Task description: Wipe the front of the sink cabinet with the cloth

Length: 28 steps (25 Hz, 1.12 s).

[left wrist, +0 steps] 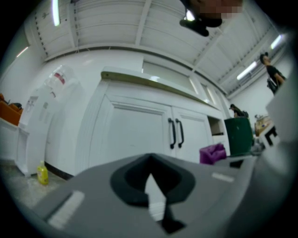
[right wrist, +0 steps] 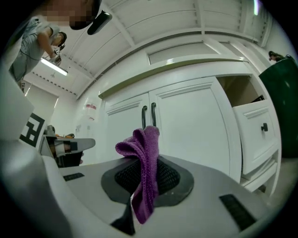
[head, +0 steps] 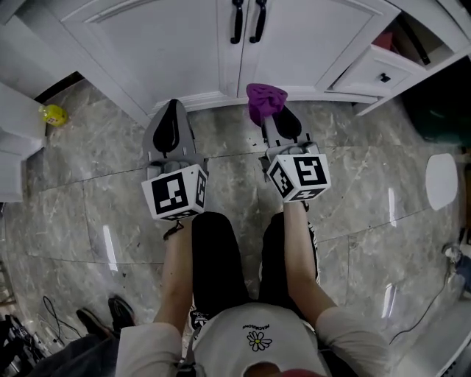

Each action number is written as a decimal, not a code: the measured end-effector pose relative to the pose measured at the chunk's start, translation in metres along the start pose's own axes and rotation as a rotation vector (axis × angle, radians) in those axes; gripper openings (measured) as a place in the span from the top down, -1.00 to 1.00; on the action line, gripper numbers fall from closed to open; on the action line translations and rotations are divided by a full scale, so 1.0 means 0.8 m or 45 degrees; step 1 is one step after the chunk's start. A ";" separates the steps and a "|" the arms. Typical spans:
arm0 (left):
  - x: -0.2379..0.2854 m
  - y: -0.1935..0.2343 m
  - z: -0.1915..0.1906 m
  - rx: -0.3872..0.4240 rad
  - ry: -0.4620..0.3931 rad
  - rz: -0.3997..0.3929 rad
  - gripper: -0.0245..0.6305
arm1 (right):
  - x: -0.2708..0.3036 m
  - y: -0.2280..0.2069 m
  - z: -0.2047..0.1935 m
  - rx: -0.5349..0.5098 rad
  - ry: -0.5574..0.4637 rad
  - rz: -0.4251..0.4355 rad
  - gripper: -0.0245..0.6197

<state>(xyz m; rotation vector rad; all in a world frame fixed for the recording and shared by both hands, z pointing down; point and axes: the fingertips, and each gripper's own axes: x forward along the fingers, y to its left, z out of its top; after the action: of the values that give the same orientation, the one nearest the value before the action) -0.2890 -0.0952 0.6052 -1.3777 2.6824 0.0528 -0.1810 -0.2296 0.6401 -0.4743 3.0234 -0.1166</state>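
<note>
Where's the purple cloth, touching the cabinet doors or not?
Apart. Right gripper view: the cloth sits clamped in the right gripper, the cabinet doors whole beyond it.

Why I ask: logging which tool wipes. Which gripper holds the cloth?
The right gripper: its jaws are shut on the purple cloth, which sticks up between them. The left gripper has its jaws shut with nothing between them.

Floor (head: pixel 88 199): grey marbled tiles, glossy, streaks of light reflected. White sink cabinet (head: pixel 169 44) along far edge, two panelled doors, pair of black handles (head: pixel 247 20) at centre seam. Drawer (head: pixel 372 72) at right stands open, small black knob. Dark green bin (head: pixel 441 110) near it. Yellow bottle (head: pixel 53 114) on floor at left. Black cables (head: pixel 51 313) on floor, lower left. Ceiling (left wrist: pixel 116 28) white, ribbed, with strip lights (left wrist: pixel 56 11).
</note>
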 end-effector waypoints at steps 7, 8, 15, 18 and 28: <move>-0.002 -0.041 -0.020 -0.011 0.034 -0.040 0.91 | -0.044 -0.010 -0.007 -0.047 0.008 0.039 0.75; -0.002 -0.048 -0.024 -0.009 0.043 -0.052 0.91 | -0.046 -0.014 -0.010 -0.059 0.015 0.035 0.75; 0.007 -0.074 -0.037 0.015 0.071 -0.121 0.91 | -0.060 -0.036 -0.024 -0.076 0.026 -0.014 0.75; 0.013 -0.077 -0.035 0.002 0.077 -0.148 0.91 | -0.060 -0.038 -0.014 -0.042 0.012 -0.014 0.75; 0.012 -0.082 0.119 -0.006 0.167 -0.136 0.91 | -0.075 -0.003 0.125 0.063 0.161 0.013 0.75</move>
<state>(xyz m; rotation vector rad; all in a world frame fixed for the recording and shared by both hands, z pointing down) -0.2321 -0.1325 0.5112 -1.5757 2.7076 -0.0428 -0.1142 -0.2194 0.5447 -0.4643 3.1372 -0.2282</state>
